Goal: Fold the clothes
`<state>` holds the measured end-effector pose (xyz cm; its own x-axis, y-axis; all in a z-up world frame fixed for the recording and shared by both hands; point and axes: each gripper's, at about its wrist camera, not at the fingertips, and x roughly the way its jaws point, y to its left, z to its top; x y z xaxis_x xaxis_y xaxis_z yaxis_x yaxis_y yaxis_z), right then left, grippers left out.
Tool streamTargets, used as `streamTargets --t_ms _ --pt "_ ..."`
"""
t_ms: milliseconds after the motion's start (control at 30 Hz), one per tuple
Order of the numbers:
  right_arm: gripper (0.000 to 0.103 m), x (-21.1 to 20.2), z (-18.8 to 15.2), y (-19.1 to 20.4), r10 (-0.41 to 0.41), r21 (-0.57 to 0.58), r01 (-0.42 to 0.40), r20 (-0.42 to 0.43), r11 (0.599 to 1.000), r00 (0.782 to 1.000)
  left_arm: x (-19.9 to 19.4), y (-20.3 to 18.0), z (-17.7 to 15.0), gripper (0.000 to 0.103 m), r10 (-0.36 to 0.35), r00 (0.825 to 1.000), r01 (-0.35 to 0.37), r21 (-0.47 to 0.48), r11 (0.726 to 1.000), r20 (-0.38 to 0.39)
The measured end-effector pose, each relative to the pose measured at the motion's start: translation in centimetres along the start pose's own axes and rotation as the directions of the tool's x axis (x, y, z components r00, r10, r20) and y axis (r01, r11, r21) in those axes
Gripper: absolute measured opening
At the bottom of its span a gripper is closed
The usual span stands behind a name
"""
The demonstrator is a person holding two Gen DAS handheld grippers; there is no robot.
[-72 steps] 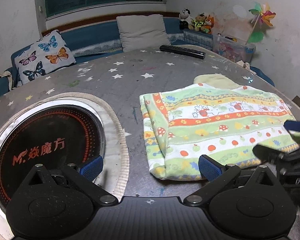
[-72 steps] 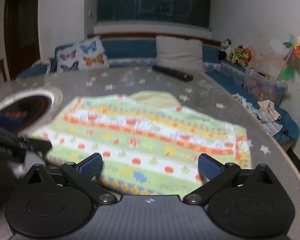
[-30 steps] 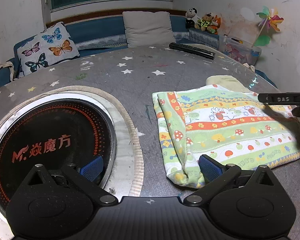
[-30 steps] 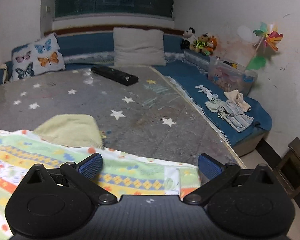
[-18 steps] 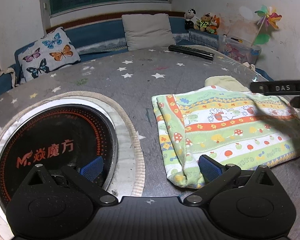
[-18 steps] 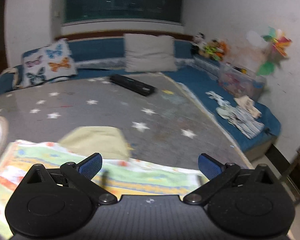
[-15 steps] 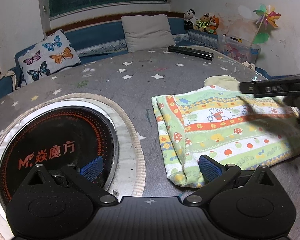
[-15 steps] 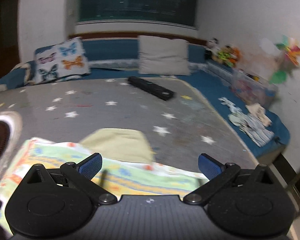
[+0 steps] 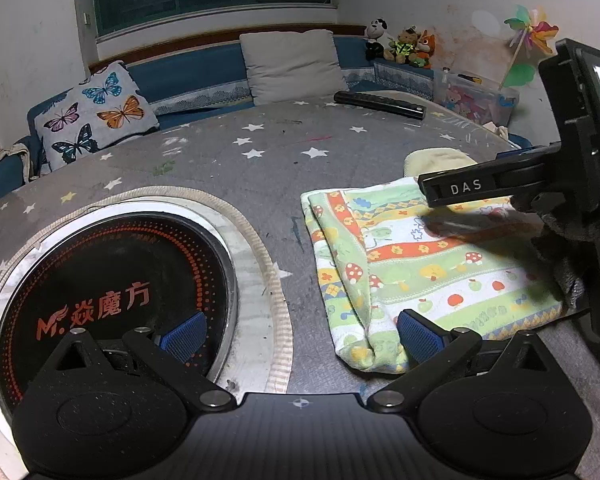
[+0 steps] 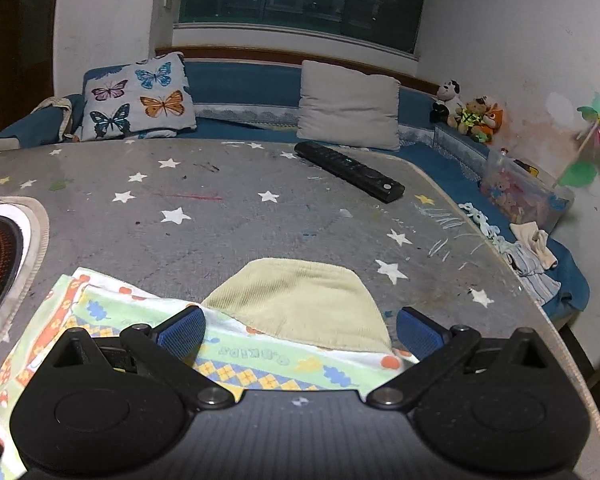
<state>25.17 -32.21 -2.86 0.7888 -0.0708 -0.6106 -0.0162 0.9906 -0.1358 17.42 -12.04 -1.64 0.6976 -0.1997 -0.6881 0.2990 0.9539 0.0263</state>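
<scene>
A folded child's garment [image 9: 428,264], striped green, white and orange with mushrooms and apples, lies flat on the grey star-print table [image 9: 228,160]. Its pale yellow collar part [image 10: 304,300] sticks out at the far edge. My left gripper [image 9: 300,332] is open, low over the table, its right pad next to the garment's near left corner. My right gripper [image 10: 298,330] is open too, held over the garment's far edge with the yellow part between its fingers, gripping nothing. In the left wrist view the right gripper's body [image 9: 540,184] hovers above the garment's right side.
A round black induction hob [image 9: 100,292] with orange lettering is set into the table at the left. A black remote [image 10: 348,170] lies at the back. Behind are a blue bench, a butterfly cushion [image 10: 138,96], a grey pillow [image 10: 348,106], plush toys and a pinwheel. The table's right edge [image 10: 540,292] is close.
My right gripper has swung left over the garment, towards its yellow collar part, and stays open. The left gripper has barely moved. The garment lies as before.
</scene>
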Motion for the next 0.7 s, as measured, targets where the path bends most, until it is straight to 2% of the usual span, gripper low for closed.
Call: streamTargets --t_ms 267,467,700 --pt "0.103 -1.0 0.3 0.3 0.013 -0.003 -0.013 0.025 1.0 1.0 -0.3 -0.1 0.0 0.103 0.001 1.0 -0.001 0.001 1.0 0.003" --pt "0.103 -0.1 0.2 2.1 0.025 -0.085 -0.025 -0.001 0.996 1.0 -0.6 0.1 -0.1 0.103 0.004 1.0 -0.004 0.0 1.0 0.003" --pt "0.103 -3.1 -0.1 2.5 0.046 -0.113 -0.04 0.055 0.993 0.997 -0.9 0.4 -0.2 0.103 0.005 1.0 -0.005 -0.005 1.0 0.01"
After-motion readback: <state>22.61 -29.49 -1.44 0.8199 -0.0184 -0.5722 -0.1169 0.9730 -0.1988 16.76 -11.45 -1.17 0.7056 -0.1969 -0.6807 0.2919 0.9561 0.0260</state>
